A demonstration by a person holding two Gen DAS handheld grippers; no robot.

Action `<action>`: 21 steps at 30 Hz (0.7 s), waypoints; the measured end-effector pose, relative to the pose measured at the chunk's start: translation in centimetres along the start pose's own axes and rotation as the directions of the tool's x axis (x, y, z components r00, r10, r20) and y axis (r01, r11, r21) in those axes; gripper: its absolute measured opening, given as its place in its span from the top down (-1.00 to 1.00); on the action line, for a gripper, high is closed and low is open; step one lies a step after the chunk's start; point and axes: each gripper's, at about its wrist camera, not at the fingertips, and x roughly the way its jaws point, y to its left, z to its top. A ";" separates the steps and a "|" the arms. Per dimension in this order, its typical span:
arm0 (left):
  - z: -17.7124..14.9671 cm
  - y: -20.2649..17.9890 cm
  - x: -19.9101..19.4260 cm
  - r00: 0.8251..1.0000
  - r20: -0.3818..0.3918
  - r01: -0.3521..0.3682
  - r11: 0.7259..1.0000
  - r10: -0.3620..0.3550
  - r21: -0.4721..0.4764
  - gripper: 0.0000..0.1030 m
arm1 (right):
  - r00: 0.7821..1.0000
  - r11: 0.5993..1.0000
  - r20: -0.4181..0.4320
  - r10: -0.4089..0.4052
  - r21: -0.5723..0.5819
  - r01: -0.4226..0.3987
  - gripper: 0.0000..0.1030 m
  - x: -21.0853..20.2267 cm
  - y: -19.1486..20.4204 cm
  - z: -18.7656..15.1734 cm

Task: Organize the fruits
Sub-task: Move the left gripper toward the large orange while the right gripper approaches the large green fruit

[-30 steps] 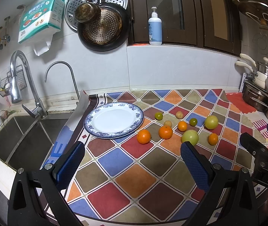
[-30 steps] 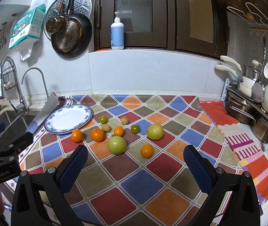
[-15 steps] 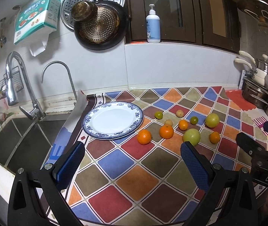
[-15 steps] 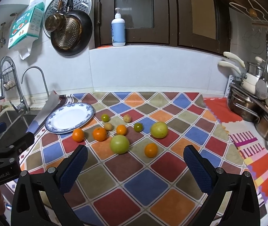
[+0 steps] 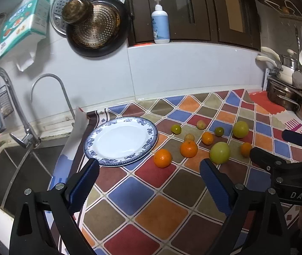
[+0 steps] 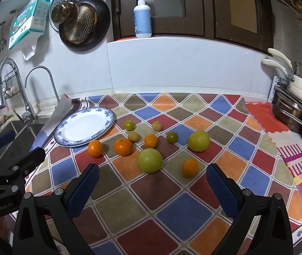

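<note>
An empty blue-rimmed white plate (image 5: 116, 123) (image 6: 65, 141) lies on the checked mat. Right of it lie several loose fruits: oranges (image 5: 162, 158) (image 6: 123, 147), two big green fruits (image 5: 220, 153) (image 6: 150, 160) (image 6: 198, 140), small green limes (image 6: 129, 125) and small yellowish ones (image 6: 156, 125). My left gripper (image 5: 148, 180) is open and empty, hovering above the mat in front of the plate and the nearest orange. My right gripper (image 6: 152, 180) is open and empty, just in front of the big green fruit. Each gripper shows at the edge of the other's view.
A sink (image 5: 6, 170) with taps lies left of the mat. Steel pots (image 6: 293, 114) and utensils stand at the right. A pan (image 5: 95, 29) hangs on the wall and a soap bottle (image 5: 160, 25) stands on the ledge.
Both grippers have moved forward towards the fruits and the plate, which now look larger and nearer. Jaws stay open. No fruit has moved.
</note>
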 end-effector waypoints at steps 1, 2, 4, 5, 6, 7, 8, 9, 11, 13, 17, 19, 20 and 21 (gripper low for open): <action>0.0 0.1 0.4 1.000 -0.005 0.008 1.000 -0.008 0.001 -0.84 | 1.000 1.000 -0.005 0.000 -0.003 0.000 -0.95 0.3 0.1 0.1; 0.0 0.1 0.9 1.000 -0.012 0.016 1.000 -0.016 0.002 -0.82 | 1.000 1.000 -0.011 0.000 -0.006 0.000 -0.94 0.7 0.2 0.2; 0.1 0.2 1.9 0.999 -0.026 0.027 1.000 -0.026 0.003 -0.79 | 1.000 1.000 -0.025 0.000 -0.013 0.000 -0.91 1.5 0.4 0.4; 0.2 0.3 2.3 0.999 -0.031 0.030 1.000 -0.030 0.004 -0.76 | 1.000 1.000 -0.031 -0.001 -0.017 0.001 -0.89 2.0 0.4 0.5; 0.3 0.3 2.9 0.999 -0.037 0.033 0.999 -0.032 0.006 -0.74 | 0.999 1.000 -0.038 -0.004 -0.023 0.003 -0.89 2.4 0.5 0.6; 0.3 0.3 3.4 0.998 -0.043 0.036 0.999 -0.036 0.008 -0.73 | 0.999 1.000 -0.044 -0.007 -0.028 0.005 -0.86 2.9 0.6 0.7; 0.4 0.2 4.0 0.998 -0.049 0.042 0.999 -0.041 0.012 -0.71 | 0.999 0.999 -0.051 -0.009 -0.033 0.007 -0.84 3.4 0.6 0.8; 0.4 0.2 4.5 0.997 -0.058 0.046 0.999 -0.045 0.014 -0.68 | 0.998 0.999 -0.058 -0.010 -0.037 0.008 -0.83 3.8 0.7 0.9; 0.4 0.2 5.6 0.996 -0.073 0.057 0.998 -0.056 0.015 -0.65 | 0.997 0.999 -0.075 -0.006 -0.041 0.003 -0.78 4.8 0.7 1.1; 0.4 0.2 6.8 0.994 -0.092 0.066 0.998 -0.064 0.016 -0.61 | 0.995 0.999 -0.096 -0.005 -0.042 0.001 -0.76 5.9 0.7 1.1; 0.2 0.1 9.0 0.988 -0.133 0.083 0.997 -0.081 0.010 -0.53 | 0.991 0.999 -0.137 0.003 -0.039 -0.009 -0.67 7.9 0.6 1.0; 0.0 0.2 10.1 0.984 -0.157 0.092 0.996 -0.090 0.008 -0.50 | 0.988 0.999 -0.156 0.007 -0.036 -0.013 -0.63 8.8 0.5 0.9; -0.1 0.2 10.5 0.982 -0.164 0.095 0.995 -0.092 0.009 -0.49 | 0.986 0.999 -0.164 0.008 -0.035 -0.014 -0.62 9.3 0.4 0.9; -0.1 0.2 10.9 0.980 -0.173 0.099 0.995 -0.096 0.010 -0.46 | 0.985 0.999 -0.175 0.008 -0.034 -0.015 -0.61 9.8 0.4 0.9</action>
